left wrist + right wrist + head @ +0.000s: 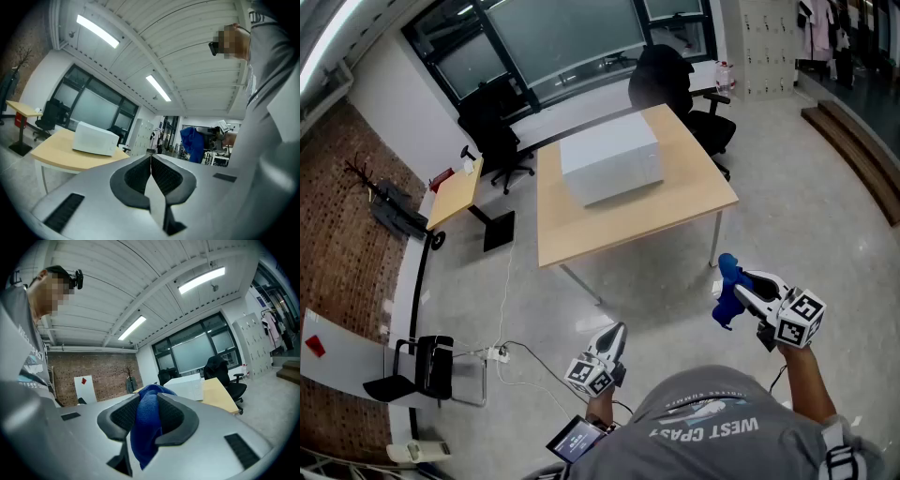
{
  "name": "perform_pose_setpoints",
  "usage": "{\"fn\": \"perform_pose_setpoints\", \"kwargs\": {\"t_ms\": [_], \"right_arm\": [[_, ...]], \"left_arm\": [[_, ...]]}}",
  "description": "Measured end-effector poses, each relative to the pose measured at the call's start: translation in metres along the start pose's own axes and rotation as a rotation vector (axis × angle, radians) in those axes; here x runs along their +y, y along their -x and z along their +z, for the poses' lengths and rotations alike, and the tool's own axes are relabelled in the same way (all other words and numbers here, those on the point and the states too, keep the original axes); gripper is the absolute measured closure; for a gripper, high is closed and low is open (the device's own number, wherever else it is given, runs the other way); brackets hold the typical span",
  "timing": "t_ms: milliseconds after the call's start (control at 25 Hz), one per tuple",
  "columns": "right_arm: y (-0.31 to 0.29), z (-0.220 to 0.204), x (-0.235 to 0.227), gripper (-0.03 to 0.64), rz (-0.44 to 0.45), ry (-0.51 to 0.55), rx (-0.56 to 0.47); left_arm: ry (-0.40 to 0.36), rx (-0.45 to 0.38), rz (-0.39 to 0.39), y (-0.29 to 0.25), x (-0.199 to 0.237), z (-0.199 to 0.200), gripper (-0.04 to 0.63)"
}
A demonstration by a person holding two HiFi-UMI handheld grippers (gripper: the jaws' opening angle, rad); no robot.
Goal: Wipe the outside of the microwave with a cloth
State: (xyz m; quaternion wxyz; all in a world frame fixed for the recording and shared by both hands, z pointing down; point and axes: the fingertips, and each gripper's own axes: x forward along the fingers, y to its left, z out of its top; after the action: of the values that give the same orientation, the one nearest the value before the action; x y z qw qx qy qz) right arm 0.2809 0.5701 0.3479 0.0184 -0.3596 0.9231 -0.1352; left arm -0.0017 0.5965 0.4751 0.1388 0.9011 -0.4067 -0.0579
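A: Where does the microwave sit?
B: The white microwave [612, 157] stands on the wooden table [675, 211] in the upper middle of the head view. It is well apart from both grippers, with bare floor between them and the table.

A: And the cloth?
B: The blue cloth [145, 427] is pinched by the right gripper [149, 401]. Its pads press on the bunched fabric, which bulges above them and hangs down below. In the head view that gripper is at the lower right, in the person's hand, with the cloth at its left end.

A: What about the other one?
B: The left gripper [151, 159] has its jaws pressed together with nothing between them. In the head view it is at the lower middle, and its tip points up the frame towards the table. Its own view shows the microwave on the table, far off at the left.

A: Anything else around?
B: Two black office chairs [675, 80] stand behind the table near the top. A smaller desk [455, 192] is to the table's left, and a brick wall [337, 216] runs down the left edge. A white cable [508, 281] trails over the floor at the lower left. The person's grey shirt [712, 431] fills the bottom edge.
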Motion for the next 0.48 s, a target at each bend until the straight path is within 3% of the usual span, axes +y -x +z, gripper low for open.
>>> {"fn": "perform_pose_setpoints", "kwargs": {"t_ms": [160, 360, 480], "right_arm": [[-0.013, 0.004, 0.005, 0.495, 0.006, 0.003, -0.005], [0.003, -0.021, 0.014, 0.495, -0.005, -0.007, 0.018], [-0.007, -0.023, 0.021, 0.495, -0.003, -0.014, 0.011]], "left_arm": [[-0.002, -0.005, -0.001, 0.001, 0.010, 0.007, 0.571], [0.027, 0.013, -0.008, 0.016, -0.002, -0.026, 0.572], [0.018, 0.011, -0.008, 0.025, 0.006, -0.022, 0.571]]}}
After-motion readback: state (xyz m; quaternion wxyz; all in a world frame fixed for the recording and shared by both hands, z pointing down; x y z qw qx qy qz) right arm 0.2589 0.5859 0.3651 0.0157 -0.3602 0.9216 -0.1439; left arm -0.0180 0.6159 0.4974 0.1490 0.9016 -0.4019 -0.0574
